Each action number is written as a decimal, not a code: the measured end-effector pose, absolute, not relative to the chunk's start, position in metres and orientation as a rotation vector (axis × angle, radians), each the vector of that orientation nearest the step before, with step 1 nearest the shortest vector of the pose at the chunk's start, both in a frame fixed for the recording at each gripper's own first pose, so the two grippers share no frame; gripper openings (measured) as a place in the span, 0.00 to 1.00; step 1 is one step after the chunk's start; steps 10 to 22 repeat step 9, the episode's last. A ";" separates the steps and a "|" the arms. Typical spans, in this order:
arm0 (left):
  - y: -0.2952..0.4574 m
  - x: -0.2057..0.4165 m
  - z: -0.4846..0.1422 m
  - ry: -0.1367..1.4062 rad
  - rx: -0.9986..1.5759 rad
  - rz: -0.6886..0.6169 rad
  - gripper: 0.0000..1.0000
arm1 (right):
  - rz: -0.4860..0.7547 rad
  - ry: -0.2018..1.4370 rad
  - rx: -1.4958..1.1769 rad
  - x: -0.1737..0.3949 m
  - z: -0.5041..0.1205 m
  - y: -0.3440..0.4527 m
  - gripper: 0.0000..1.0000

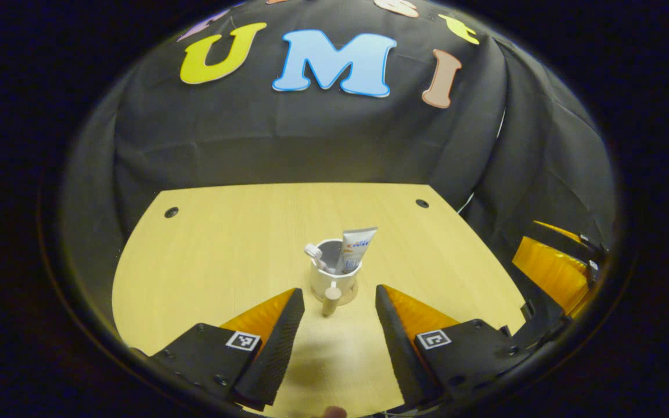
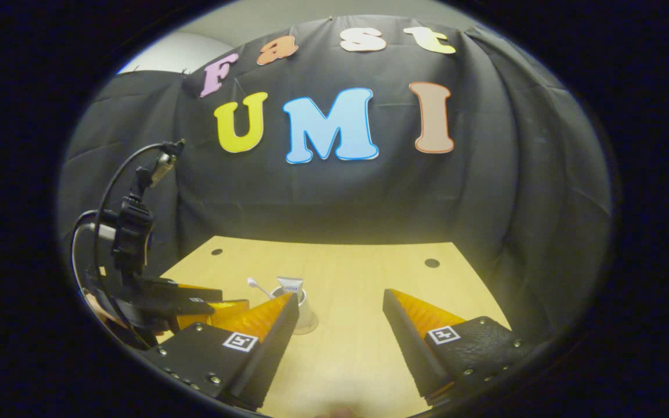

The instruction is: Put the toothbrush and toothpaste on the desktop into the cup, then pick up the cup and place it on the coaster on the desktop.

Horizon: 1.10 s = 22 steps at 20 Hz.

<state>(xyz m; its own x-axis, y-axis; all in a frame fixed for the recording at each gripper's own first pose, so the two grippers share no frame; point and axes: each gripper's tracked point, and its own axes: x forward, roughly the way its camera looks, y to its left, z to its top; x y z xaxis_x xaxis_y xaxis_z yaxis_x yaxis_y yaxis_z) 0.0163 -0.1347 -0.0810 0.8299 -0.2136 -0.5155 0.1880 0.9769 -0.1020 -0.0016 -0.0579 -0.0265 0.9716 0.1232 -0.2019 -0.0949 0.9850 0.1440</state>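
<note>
A white cup (image 1: 334, 277) stands on a round tan coaster (image 1: 351, 295) in the middle of the wooden desktop (image 1: 212, 261). Its beige handle (image 1: 331, 299) points toward me. Inside it stand the toothpaste tube (image 1: 358, 247) and the toothbrush (image 1: 315, 254), head up. My left gripper (image 1: 338, 289) is open just short of the cup, one finger to each side of the handle, touching nothing. In the right gripper view the cup (image 2: 306, 316) with the toothpaste (image 2: 290, 285) and toothbrush (image 2: 256, 285) sits partly behind the left finger. My right gripper (image 2: 341, 294) is open and holds nothing.
Two dark holes (image 1: 171, 212) (image 1: 422, 203) mark the desktop's far corners. The right gripper (image 1: 555, 267) hangs off the table's right edge in the left gripper view. The left gripper (image 2: 195, 302) with its cables (image 2: 131, 226) sits left of the cup in the right gripper view.
</note>
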 end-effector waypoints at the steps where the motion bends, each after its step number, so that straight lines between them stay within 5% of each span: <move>1: -0.138 0.013 -0.073 0.519 -0.053 -0.207 0.91 | 0.112 0.199 0.125 -0.005 -0.022 -0.055 0.90; 9: -0.110 -0.003 -0.022 0.295 -0.057 -0.201 0.86 | 0.094 0.100 0.079 -0.016 0.007 -0.030 0.90; 22: -0.110 -0.003 -0.022 0.295 -0.057 -0.201 0.86 | 0.094 0.100 0.079 -0.016 0.007 -0.030 0.90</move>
